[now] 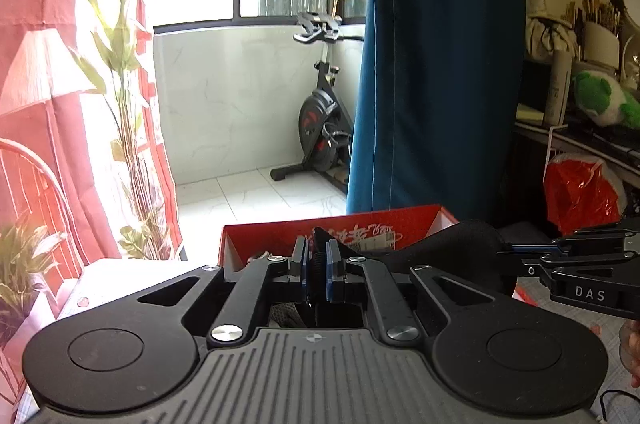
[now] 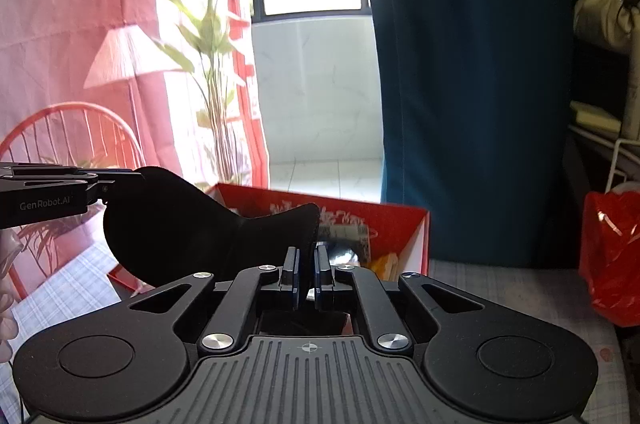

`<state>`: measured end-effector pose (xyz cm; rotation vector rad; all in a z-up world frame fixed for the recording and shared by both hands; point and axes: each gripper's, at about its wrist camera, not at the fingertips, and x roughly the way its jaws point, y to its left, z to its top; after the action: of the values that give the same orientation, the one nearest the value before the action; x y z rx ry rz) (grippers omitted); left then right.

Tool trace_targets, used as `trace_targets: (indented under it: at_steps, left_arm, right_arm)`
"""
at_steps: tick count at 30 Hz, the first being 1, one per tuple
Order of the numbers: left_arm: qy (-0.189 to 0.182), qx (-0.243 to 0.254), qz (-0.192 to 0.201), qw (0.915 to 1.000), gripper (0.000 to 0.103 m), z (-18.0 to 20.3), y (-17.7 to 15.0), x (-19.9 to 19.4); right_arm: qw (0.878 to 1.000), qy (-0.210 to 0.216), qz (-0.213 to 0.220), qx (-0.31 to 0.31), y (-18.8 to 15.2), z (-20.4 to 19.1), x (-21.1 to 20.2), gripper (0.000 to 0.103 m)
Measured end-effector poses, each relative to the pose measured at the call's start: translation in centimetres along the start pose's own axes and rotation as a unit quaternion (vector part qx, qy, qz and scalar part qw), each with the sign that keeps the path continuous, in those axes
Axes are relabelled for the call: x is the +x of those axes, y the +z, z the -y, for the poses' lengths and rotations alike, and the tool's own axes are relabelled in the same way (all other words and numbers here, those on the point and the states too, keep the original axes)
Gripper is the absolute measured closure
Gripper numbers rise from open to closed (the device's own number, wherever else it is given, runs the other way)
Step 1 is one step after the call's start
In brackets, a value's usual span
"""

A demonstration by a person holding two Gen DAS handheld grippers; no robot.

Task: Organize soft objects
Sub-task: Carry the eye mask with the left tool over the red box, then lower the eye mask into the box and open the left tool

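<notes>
A black soft piece, shaped like a sleep mask (image 1: 452,244) (image 2: 192,228), hangs stretched between both grippers above an open red cardboard box (image 1: 280,236) (image 2: 400,220). My left gripper (image 1: 316,264) is shut on one end of the mask. It shows in the right wrist view at the left edge (image 2: 136,176). My right gripper (image 2: 306,264) is shut on the other end and enters the left wrist view from the right (image 1: 508,252). Several items lie inside the box, mostly hidden by the mask and the grippers.
The box stands on a checked cloth surface (image 2: 500,288). A red plastic bag (image 2: 612,256) sits to the right and a blue curtain (image 1: 432,64) hangs behind. A green plush toy (image 1: 600,100) lies on a cluttered shelf. A plant (image 1: 124,104), a red wire chair (image 2: 72,140) and an exercise bike (image 1: 320,120) stand beyond.
</notes>
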<state>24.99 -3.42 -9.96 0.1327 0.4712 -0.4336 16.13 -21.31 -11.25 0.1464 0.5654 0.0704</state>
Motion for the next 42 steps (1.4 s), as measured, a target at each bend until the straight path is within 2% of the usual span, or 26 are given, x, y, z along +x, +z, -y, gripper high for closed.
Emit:
trace_targets:
  at_steps: [5, 8, 13, 21, 25, 28, 32, 37, 42]
  left_arm:
    - [0.008, -0.004, -0.035, 0.9993, 0.094, -0.2, -1.2, 4.1]
    - [0.012, -0.003, -0.042, 0.9990, 0.094, -0.5, -1.6, 5.6]
    - [0.023, -0.002, -0.031, 0.9993, 0.096, -1.5, -0.7, 6.8]
    - [0.051, 0.010, 0.013, 0.9986, 0.096, -1.8, 0.6, 7.9]
    - [0.033, 0.025, -0.014, 0.9990, 0.096, -1.3, -0.2, 9.3]
    - [0.032, 0.031, -0.031, 0.9985, 0.096, -1.3, -0.8, 10.0]
    - [0.024, -0.003, -0.023, 0.9994, 0.096, -2.7, 0.1, 9.5]
    - [0.043, 0.018, 0.010, 0.9989, 0.096, -2.6, 1.3, 8.9]
    - [0.039, 0.038, -0.024, 0.9982, 0.096, -1.9, -0.4, 10.1]
  right_arm:
    - [0.999, -0.020, -0.040, -0.017, -0.5, 0.4, 3.7, 0.097]
    - [0.998, -0.036, -0.044, -0.028, -0.6, 0.5, 5.2, 0.097]
    - [0.997, -0.062, -0.024, -0.029, 0.0, 1.4, 6.1, 0.097]
    - [0.996, -0.086, 0.024, -0.030, 1.2, 2.2, 7.4, 0.097]
    - [0.995, -0.082, -0.014, -0.047, 0.3, 1.8, 9.3, 0.097]
    - [0.994, -0.083, -0.043, -0.052, -0.5, 1.6, 10.5, 0.097]
    - [0.996, -0.078, -0.034, -0.039, -0.2, 1.9, 10.2, 0.097]
    - [0.996, -0.082, -0.010, -0.038, 0.9, 2.4, 9.7, 0.097]
    - [0.994, -0.083, -0.047, -0.048, -0.4, 2.1, 11.0, 0.097]
